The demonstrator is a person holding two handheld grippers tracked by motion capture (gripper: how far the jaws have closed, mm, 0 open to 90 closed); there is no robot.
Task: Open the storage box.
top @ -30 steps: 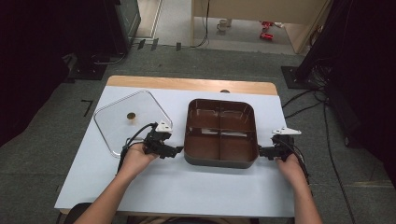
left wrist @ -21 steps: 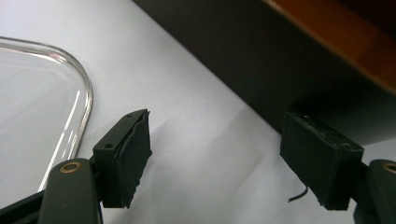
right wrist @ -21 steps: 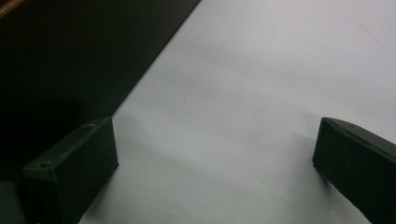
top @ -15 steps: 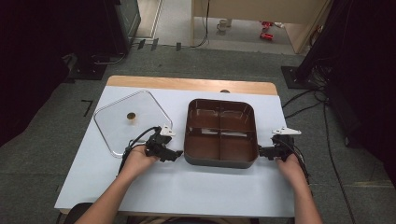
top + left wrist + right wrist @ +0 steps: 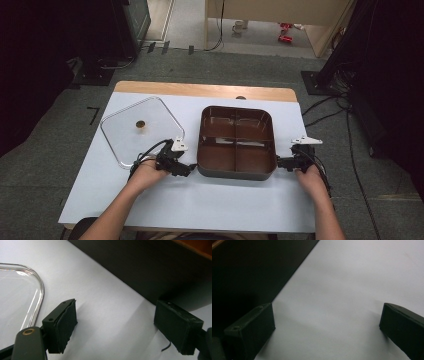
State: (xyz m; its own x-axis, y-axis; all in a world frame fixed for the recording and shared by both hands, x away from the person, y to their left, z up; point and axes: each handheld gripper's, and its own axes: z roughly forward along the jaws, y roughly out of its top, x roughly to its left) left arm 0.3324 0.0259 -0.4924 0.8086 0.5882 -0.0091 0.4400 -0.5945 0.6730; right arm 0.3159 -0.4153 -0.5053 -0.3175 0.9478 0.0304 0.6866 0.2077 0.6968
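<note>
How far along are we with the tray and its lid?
Done: the clear lid lies flat on the table, left of the brown tray. In hand: nothing; the left gripper, jaws just opening, and right gripper flank the tray, empty. Left: probably gripping the tray.

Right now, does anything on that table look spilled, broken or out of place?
Nothing looks spilled or broken. The brown four-compartment tray sits empty and square on the white table. Its clear lid lies flat beside it, turned slightly askew. Both the left gripper and right gripper are open beside the tray.
</note>
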